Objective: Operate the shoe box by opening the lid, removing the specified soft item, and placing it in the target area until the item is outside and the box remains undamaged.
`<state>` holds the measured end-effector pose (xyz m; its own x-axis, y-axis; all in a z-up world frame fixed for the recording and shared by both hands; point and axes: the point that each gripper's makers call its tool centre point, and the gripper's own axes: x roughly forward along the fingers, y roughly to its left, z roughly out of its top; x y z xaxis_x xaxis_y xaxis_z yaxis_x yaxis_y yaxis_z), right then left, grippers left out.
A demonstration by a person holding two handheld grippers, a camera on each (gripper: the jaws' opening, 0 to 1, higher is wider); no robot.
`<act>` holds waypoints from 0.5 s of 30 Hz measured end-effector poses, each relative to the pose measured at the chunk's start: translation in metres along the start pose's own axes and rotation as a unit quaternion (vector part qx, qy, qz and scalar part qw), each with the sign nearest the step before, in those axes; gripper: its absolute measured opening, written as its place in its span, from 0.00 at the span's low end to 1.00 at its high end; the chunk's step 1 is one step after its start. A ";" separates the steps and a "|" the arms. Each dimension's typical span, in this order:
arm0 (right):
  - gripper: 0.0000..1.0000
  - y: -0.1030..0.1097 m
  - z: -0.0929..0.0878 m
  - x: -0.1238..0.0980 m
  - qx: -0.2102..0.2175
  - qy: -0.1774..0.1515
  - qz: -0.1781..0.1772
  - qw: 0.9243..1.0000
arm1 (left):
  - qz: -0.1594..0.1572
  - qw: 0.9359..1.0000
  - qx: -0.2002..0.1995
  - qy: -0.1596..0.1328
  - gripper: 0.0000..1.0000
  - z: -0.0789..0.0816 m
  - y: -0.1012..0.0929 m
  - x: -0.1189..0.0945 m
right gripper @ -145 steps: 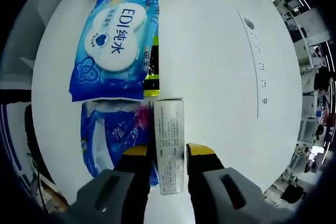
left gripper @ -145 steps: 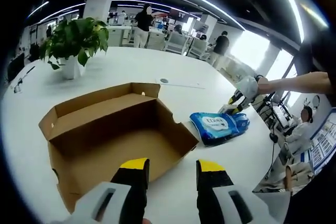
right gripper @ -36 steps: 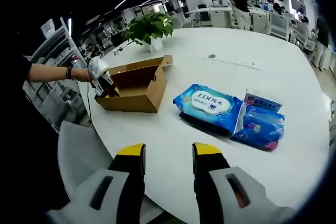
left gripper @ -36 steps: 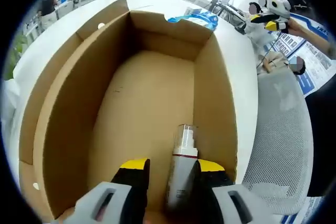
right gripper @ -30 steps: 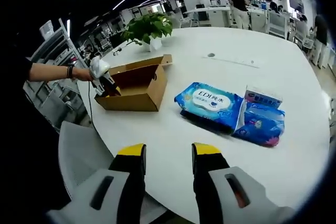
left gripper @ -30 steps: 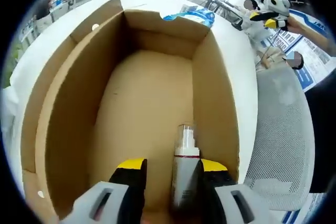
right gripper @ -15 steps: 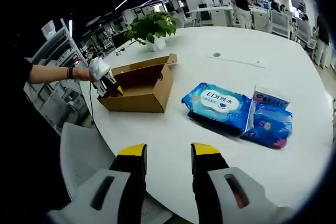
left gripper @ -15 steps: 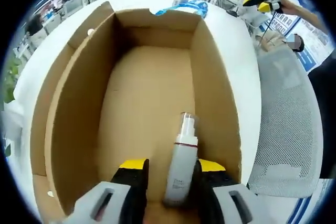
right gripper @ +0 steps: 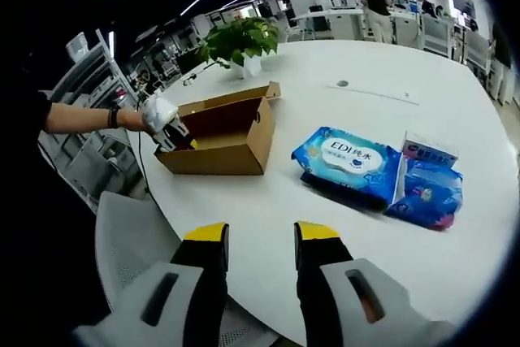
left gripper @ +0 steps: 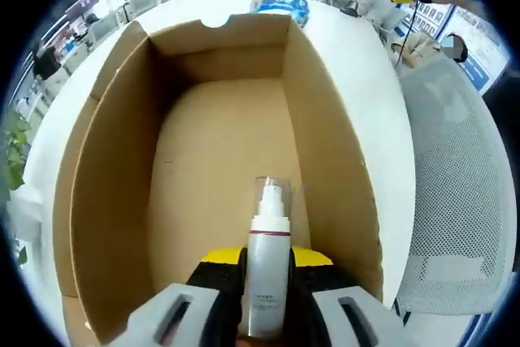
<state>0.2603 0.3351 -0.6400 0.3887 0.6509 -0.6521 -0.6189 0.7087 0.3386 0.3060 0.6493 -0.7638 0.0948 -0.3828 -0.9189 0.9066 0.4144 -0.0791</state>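
An open cardboard shoe box (left gripper: 122,144) lies below me in the left gripper view. Inside it, near the right wall, is a white spray bottle (left gripper: 268,225) with a clear cap and a dark red band. My left gripper (left gripper: 266,258) is shut on the bottle's body. In the right gripper view the same box (right gripper: 223,148) sits at the table's left edge, with the left gripper (right gripper: 169,133) at its near end. My right gripper (right gripper: 258,237) hangs open over the table's front edge, far from the box, with nothing between its fingers.
A blue wet-wipes pack (right gripper: 349,160), more blue packs (right gripper: 426,188) and a small carton (right gripper: 428,150) lie right of the box on the white round table (right gripper: 268,201). A potted plant (right gripper: 240,42) stands behind. A grey mesh chair (left gripper: 451,201) is beside the table edge.
My left gripper's jaws have closed in onto the spray bottle, which lay loose between them before. The right gripper view has drifted slightly; its jaws stay apart.
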 end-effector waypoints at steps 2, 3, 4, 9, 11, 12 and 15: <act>0.30 0.002 0.001 0.002 0.001 -0.001 0.004 1.000 | 0.007 1.000 -0.002 -0.010 0.20 0.004 0.003 -0.004; 0.30 0.003 0.002 0.004 0.001 -0.001 0.005 1.000 | 0.009 1.000 -0.005 -0.016 0.20 0.006 0.004 -0.007; 0.30 0.005 0.003 0.006 0.001 -0.002 0.007 1.000 | 0.012 1.000 -0.007 -0.022 0.20 0.008 0.004 -0.010; 0.30 0.011 0.009 0.013 0.000 -0.003 0.020 1.000 | 0.029 0.999 -0.004 -0.041 0.20 0.017 0.004 -0.019; 0.30 0.014 0.012 0.016 0.000 -0.004 0.024 1.000 | 0.031 0.997 -0.020 -0.068 0.20 0.027 0.003 -0.025; 0.30 0.016 0.014 0.018 0.002 -0.007 0.028 1.000 | 0.033 0.997 -0.018 -0.074 0.20 0.030 0.003 -0.028; 0.30 0.023 0.019 0.023 0.011 -0.014 0.041 0.999 | 0.046 0.995 -0.012 -0.093 0.20 0.041 0.002 -0.038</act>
<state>0.2683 0.3715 -0.6343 0.3567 0.7142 -0.6022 -0.6343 0.6584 0.4051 0.3210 0.6302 -0.7131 0.2533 -0.4883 -0.8351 0.8808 0.4733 -0.0096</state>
